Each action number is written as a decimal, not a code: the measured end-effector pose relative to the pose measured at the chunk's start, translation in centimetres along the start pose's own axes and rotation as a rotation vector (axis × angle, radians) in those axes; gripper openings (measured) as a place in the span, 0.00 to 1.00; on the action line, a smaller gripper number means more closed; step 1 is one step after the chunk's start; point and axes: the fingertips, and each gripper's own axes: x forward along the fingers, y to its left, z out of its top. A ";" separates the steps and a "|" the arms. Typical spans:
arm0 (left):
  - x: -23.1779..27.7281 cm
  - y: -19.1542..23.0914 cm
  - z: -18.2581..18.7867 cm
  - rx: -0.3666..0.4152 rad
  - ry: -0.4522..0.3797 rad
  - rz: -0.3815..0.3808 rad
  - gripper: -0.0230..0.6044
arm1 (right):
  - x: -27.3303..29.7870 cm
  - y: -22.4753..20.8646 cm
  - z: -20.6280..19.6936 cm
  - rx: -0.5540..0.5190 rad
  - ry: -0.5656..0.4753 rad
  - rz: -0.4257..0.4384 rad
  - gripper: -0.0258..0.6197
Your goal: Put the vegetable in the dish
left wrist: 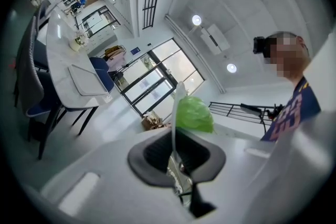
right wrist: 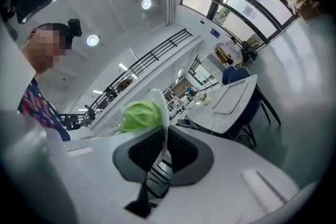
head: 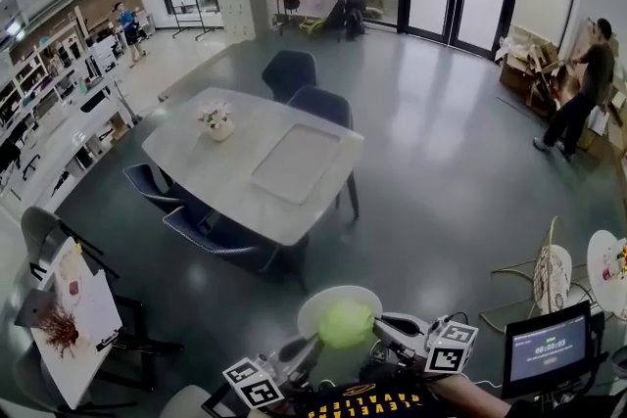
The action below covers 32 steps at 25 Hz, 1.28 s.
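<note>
A white dish is held level low in the head view, with a green leafy vegetable lying in it. My left gripper is shut on the dish's near-left rim and my right gripper is shut on its near-right rim. The left gripper view has the dish edge-on between the pads of the left gripper, with the vegetable just right of the rim. Seen from the right gripper, the dish rim is pinched the same way, and the vegetable lies to its left.
A grey table stands ahead with a flat tray and a small flower pot on it, ringed by dark blue chairs. A small screen sits at the lower right. A white side table is at the lower left. A person stands far right.
</note>
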 end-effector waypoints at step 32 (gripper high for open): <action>21.7 7.2 2.5 0.005 0.046 0.060 0.06 | -2.1 -18.3 14.2 0.080 -0.034 -0.005 0.10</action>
